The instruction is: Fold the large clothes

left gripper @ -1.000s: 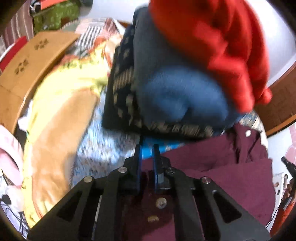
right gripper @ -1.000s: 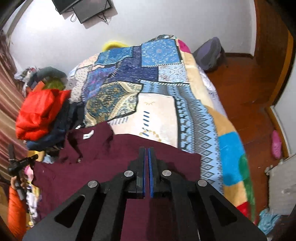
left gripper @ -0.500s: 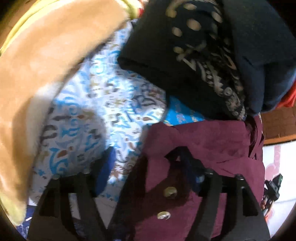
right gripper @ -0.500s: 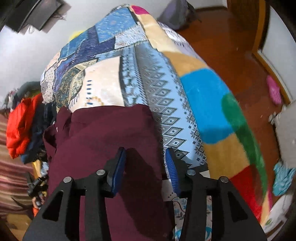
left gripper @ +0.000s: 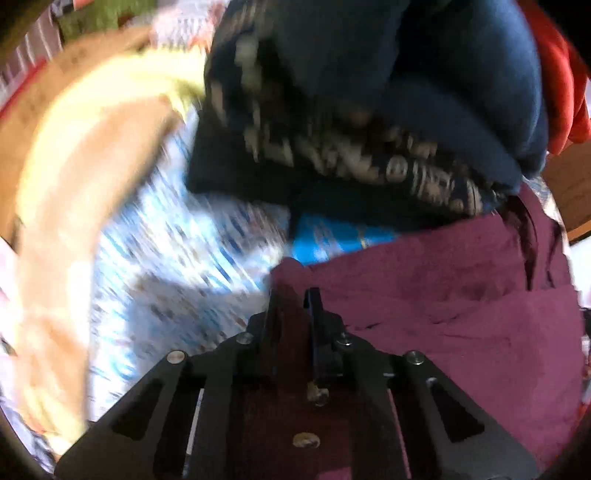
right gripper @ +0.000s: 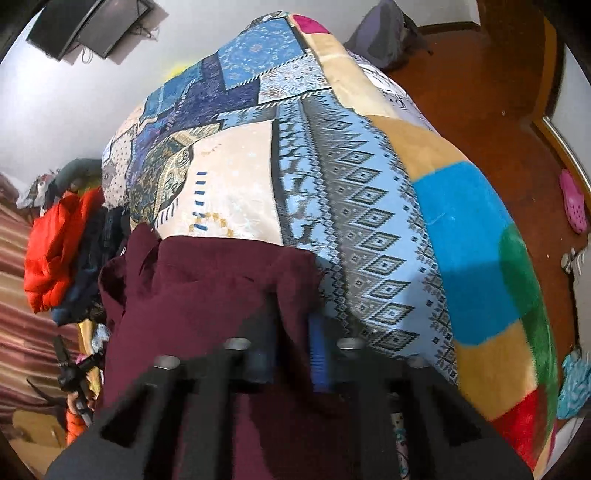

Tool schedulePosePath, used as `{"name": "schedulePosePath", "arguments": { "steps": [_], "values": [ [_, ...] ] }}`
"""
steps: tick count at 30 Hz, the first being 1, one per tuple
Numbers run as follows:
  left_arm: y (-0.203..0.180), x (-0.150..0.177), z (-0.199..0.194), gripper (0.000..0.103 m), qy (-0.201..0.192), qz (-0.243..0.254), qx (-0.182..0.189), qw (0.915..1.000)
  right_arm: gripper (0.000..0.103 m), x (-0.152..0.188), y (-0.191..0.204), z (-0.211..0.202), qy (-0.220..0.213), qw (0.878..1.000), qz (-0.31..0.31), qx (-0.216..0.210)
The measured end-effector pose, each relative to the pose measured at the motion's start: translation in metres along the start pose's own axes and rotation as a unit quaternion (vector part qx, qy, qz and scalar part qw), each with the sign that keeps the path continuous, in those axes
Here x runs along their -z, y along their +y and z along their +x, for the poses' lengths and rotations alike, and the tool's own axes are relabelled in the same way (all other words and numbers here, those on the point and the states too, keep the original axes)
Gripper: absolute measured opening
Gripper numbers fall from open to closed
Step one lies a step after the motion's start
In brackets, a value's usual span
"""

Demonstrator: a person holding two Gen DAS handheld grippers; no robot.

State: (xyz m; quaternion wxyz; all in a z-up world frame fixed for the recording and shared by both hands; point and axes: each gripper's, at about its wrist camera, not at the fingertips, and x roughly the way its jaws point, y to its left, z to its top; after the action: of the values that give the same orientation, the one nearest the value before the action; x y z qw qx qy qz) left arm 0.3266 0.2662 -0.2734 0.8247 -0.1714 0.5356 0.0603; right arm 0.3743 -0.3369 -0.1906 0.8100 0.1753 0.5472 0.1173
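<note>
A maroon garment [left gripper: 443, 302] lies spread on the patchwork bedspread [right gripper: 369, 184]. In the left wrist view my left gripper [left gripper: 293, 295] is closing its jaws on the garment's near left corner, and a fold of the cloth bulges up between the fingers. In the right wrist view the maroon garment [right gripper: 207, 288] reaches to the bed's near edge. There my right gripper [right gripper: 293, 306] is closing on the near right corner, with cloth bunched between the blue pads. Both views are motion-blurred.
A pile of dark patterned clothes [left gripper: 351, 147] topped by a red garment [left gripper: 561, 74] sits just beyond the maroon one. A yellow and tan blanket [left gripper: 74, 166] lies at the left. Right of the bed are wooden floor [right gripper: 498, 92], a pink shoe [right gripper: 572, 201] and a grey bag [right gripper: 388, 33].
Both grippers dropped towards the bed, opened over the maroon garment's near corners half a second ago, and have now closed on the cloth.
</note>
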Motion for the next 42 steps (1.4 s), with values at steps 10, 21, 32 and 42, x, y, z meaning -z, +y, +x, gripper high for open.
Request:
{"name": "schedulePosePath", "arguments": {
  "steps": [10,21,32,42],
  "values": [
    [-0.001,-0.037,0.006,0.011,0.006,-0.014,-0.012,0.9998,0.009,0.0,0.016,0.0,-0.028,0.997,-0.033,0.059],
    [0.035,-0.007,-0.035,0.056,0.0,-0.026,-0.027,0.9993,0.045,0.011,0.02,-0.012,-0.019,0.993,-0.05,0.101],
    [0.019,0.048,-0.099,0.057,-0.01,0.046,-0.046,0.9978,0.053,0.059,0.044,-0.061,-0.051,0.984,-0.13,0.115],
    [0.025,0.099,-0.138,0.061,-0.027,0.036,-0.036,0.9983,0.054,0.113,0.049,-0.099,-0.082,0.976,-0.168,0.113]
  ]
}}
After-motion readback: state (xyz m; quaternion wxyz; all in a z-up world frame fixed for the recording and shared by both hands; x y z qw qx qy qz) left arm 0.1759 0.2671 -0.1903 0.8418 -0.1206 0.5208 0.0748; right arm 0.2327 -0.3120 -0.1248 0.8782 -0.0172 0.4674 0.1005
